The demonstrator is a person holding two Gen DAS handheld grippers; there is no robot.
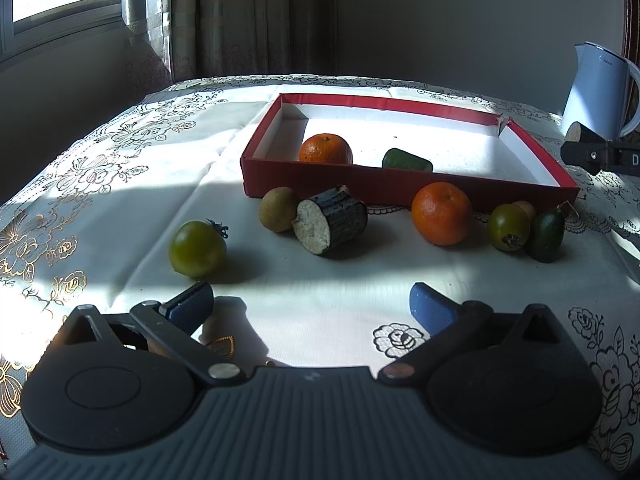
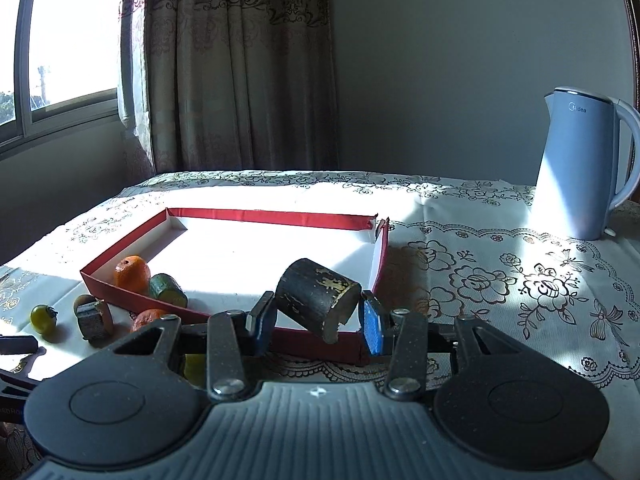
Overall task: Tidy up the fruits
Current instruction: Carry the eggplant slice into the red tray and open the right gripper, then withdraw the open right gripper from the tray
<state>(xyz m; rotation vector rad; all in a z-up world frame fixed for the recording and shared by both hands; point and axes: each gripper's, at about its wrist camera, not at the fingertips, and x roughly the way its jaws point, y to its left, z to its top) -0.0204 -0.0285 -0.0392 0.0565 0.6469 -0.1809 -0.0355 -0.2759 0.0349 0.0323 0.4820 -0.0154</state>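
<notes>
My left gripper (image 1: 312, 306) is open and holds nothing, low over the cloth in front of the loose fruit. These are a green tomato (image 1: 197, 249), a brown fruit (image 1: 278, 209), a dark bark-skinned chunk (image 1: 332, 220), an orange (image 1: 442, 213), a second green tomato (image 1: 508, 227) and a dark green fruit (image 1: 545, 234). The red box (image 1: 400, 190) holds an orange (image 1: 326, 149) and a green piece (image 1: 407, 160). My right gripper (image 2: 316, 320) is shut on another dark chunk (image 2: 316, 300). That chunk is tilted above the near right corner of the red box (image 2: 272, 216).
A pale blue kettle (image 2: 580, 168) stands at the back right on the flowered tablecloth (image 2: 500, 280). The curtain and window are behind the table on the left. The right gripper's body (image 1: 600, 154) shows at the right edge of the left wrist view.
</notes>
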